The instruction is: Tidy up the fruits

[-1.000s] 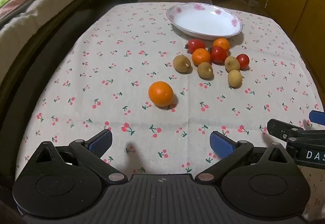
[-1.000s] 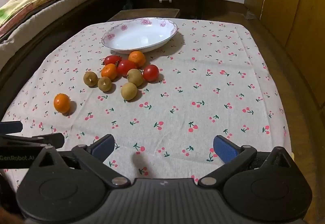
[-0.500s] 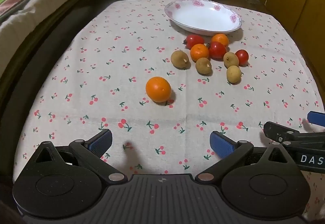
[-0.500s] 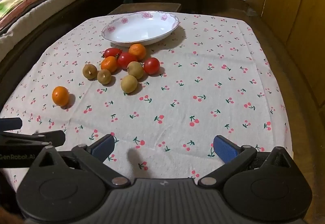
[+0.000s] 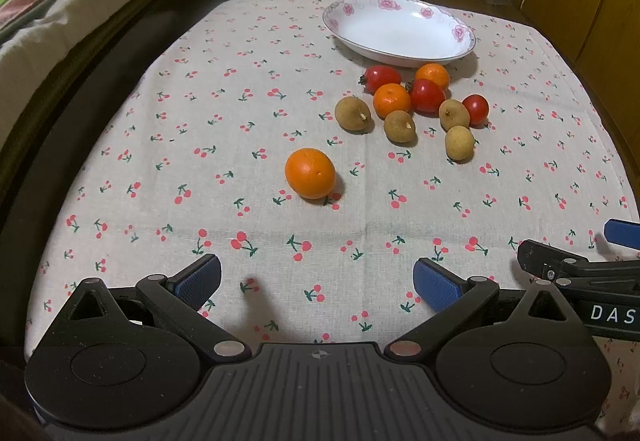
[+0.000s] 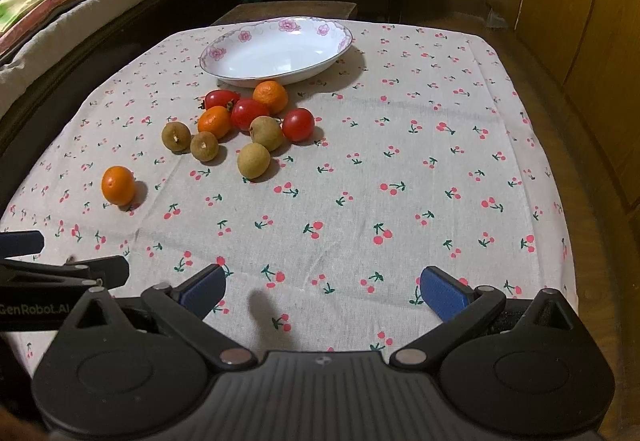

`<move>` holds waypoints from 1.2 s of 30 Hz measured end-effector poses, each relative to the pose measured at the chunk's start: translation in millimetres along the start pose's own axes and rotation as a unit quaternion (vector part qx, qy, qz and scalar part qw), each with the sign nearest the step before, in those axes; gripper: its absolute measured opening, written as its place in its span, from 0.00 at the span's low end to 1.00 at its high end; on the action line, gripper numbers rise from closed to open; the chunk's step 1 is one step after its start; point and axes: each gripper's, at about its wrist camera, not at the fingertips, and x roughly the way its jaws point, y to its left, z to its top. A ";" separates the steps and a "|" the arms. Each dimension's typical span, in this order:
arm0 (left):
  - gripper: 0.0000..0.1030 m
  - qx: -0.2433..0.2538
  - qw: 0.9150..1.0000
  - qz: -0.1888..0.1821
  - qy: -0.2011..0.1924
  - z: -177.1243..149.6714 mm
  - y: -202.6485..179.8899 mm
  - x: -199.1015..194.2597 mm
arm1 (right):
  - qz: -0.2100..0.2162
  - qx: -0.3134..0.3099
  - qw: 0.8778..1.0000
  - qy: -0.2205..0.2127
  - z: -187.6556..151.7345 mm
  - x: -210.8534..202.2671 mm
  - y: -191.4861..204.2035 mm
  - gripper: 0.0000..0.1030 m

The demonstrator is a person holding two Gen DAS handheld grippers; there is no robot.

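**Approaching the lone orange**

The left tool is hovering wide open and empty, facing the lone orange on the table, apart from the fruit cluster beside the empty plate. The right tool is likewise spread and empty. The operator should be centring the orange between the pads before closing gently.

Looking along my left gripper, I can read the white letters "DAS" on the black body of my right gripper, which pokes in just to the right of my own right finger; the word runs off the edge, so the rest is lost. Looking along my right gripper, I read "GenRobot.AI" in pale letters on the black side of my left gripper, just to the left of my own left finger. I can read no other writing.
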 end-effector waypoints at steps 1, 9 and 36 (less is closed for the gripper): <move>1.00 0.000 1.000 0.000 0.000 0.0 0.1 0.0 | 0.000 0.000 1.000 0.000 0.0 -0.1 0.1 1.00; 1.00 0.000 1.000 0.000 0.000 -0.7 -0.1 0.1 | 0.001 0.001 1.000 0.003 -0.1 0.1 0.4 1.00; 0.99 -0.002 1.000 -0.002 0.003 -2.3 0.2 0.6 | 0.002 0.004 1.000 0.006 -0.1 0.3 -0.1 1.00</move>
